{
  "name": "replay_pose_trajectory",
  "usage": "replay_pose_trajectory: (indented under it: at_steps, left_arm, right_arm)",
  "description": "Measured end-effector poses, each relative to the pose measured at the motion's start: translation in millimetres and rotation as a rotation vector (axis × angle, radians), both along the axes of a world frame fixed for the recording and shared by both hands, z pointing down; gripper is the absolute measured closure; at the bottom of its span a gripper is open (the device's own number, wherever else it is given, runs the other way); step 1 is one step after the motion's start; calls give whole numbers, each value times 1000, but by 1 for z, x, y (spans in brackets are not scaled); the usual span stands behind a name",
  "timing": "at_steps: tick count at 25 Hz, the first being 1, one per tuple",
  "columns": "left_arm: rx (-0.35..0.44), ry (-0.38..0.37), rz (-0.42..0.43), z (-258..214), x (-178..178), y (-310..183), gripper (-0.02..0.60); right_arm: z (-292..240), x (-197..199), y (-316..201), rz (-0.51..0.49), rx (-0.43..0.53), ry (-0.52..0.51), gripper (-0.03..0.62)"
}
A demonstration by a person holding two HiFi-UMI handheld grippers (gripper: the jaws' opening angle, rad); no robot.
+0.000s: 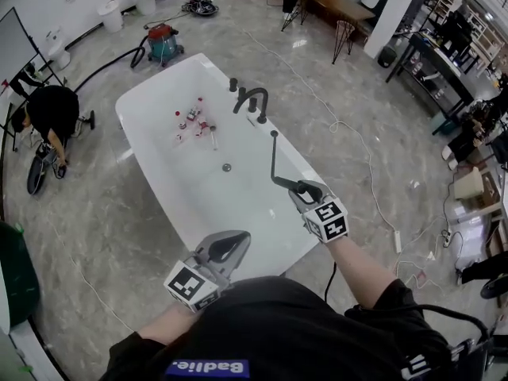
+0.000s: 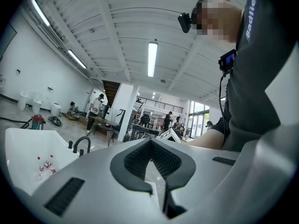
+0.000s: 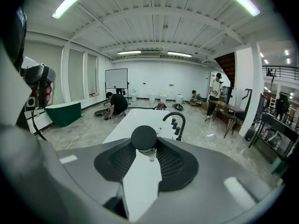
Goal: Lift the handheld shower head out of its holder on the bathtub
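Note:
A white bathtub lies in front of me, with a black faucet on its right rim. The black handheld shower head stands up off the rim, its wand rising from my right gripper, which is shut on its handle. In the right gripper view its round black end sits between the jaws of the right gripper, with the faucet beyond. My left gripper hovers at the tub's near end, jaws together and empty; the left gripper points level past the faucet.
Small red and white items lie in the tub near the drain. A red and green vacuum cleaner stands beyond the tub. A person crouches at the left. A white cable runs along the floor on the right.

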State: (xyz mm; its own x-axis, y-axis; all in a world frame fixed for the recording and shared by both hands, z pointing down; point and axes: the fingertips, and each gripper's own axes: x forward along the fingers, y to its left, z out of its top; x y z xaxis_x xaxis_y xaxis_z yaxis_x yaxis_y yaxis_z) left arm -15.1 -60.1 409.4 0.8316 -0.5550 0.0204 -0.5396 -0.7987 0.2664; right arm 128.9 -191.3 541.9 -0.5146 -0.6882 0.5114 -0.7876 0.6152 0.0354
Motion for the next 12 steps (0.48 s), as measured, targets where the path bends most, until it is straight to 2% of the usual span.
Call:
replay_pose_trajectory:
  at_steps: [5, 12]
  left_arm:
    - [21, -1, 63, -4, 7, 6, 578]
    - [35, -10, 110, -6, 17, 13, 578]
  right_arm:
    - [-24, -20, 36, -5, 29, -44, 462]
    - [-52, -38, 80, -36, 60, -84, 462]
